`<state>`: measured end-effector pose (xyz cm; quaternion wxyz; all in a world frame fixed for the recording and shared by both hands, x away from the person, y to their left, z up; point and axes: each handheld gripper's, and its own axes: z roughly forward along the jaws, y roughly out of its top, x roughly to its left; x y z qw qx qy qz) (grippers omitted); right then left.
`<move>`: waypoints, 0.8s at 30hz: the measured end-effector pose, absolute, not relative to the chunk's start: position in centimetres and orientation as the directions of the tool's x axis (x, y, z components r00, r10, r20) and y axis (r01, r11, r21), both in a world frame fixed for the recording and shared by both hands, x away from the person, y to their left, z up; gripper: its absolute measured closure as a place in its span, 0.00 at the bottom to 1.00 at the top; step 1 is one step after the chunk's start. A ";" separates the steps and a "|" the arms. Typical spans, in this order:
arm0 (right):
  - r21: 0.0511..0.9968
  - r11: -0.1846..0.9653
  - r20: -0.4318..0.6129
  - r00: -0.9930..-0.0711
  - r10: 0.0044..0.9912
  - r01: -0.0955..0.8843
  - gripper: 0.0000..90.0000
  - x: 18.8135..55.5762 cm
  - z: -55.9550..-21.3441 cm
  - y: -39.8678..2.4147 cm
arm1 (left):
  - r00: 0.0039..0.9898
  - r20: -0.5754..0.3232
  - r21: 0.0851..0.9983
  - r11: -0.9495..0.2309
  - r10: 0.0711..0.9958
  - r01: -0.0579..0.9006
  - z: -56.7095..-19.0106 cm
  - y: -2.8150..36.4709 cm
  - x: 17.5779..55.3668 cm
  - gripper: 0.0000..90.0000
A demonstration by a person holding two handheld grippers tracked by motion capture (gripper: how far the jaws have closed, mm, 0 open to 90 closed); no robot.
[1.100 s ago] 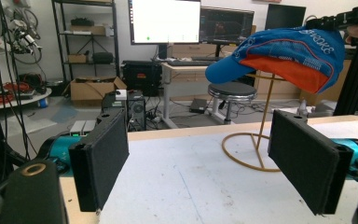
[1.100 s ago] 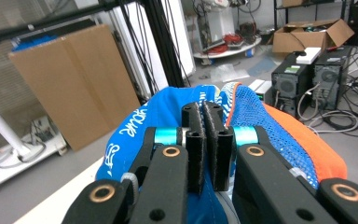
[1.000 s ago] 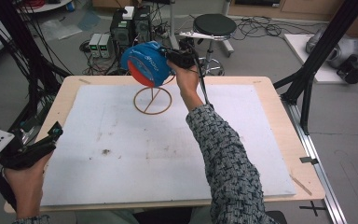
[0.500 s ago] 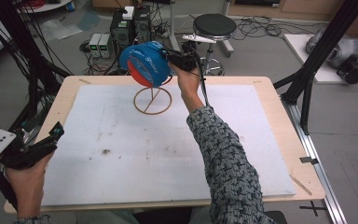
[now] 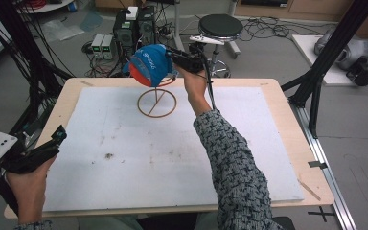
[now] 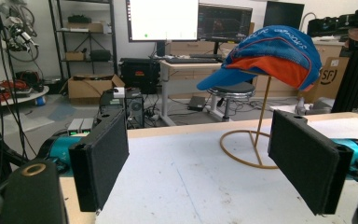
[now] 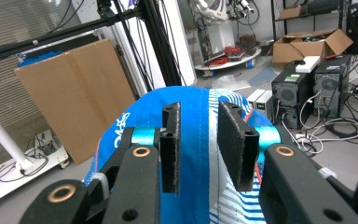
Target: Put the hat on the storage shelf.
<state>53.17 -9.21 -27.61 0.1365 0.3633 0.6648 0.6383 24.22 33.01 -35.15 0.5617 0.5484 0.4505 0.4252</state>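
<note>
A blue cap [image 5: 151, 64] with an orange underside rests on top of a thin wooden stand [image 5: 157, 103], whose ring foot lies on the far middle of the white board. My right gripper [image 5: 175, 60] is held level against the cap's right side. Its jaws have just been opening. In the right gripper view the right gripper [image 7: 198, 112] stands a little open, and the cap's [image 7: 121, 126] blue fabric shows in the gap with no pad pressing on it. My left gripper [image 5: 57, 136] rests at the table's left front corner, wide open with nothing in it [image 6: 200, 135], facing the cap [image 6: 270, 56] and stand [image 6: 242, 149].
The white board [image 5: 148, 158] covers most of the wooden table [image 5: 287, 120]. Black frame posts [image 5: 326, 67] stand at the table's right and left. A stool [image 5: 220, 26] and computer cases [image 5: 134, 26] are on the floor behind the table.
The right gripper's jaws have parted at the cap, which has tipped slightly and shows more of its orange underside. The left gripper has stayed where it was.
</note>
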 end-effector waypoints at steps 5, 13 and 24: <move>0.949 -0.088 0.281 -0.691 0.666 0.302 0.70 53.0 -27.4 -9.6 | 0.234 -0.041 0.999 0.038 0.971 0.016 -35.2 33.0 24.2 0.23; 0.954 -0.096 0.269 -0.671 0.691 0.284 0.61 52.8 -26.7 -11.2 | 0.236 -0.039 0.999 0.035 0.971 0.019 -35.2 32.8 24.4 0.23; 0.961 -0.099 0.242 -0.620 0.746 0.257 0.41 52.1 -25.4 -14.2 | 0.243 -0.035 0.999 0.030 0.969 0.024 -35.2 32.5 24.5 0.23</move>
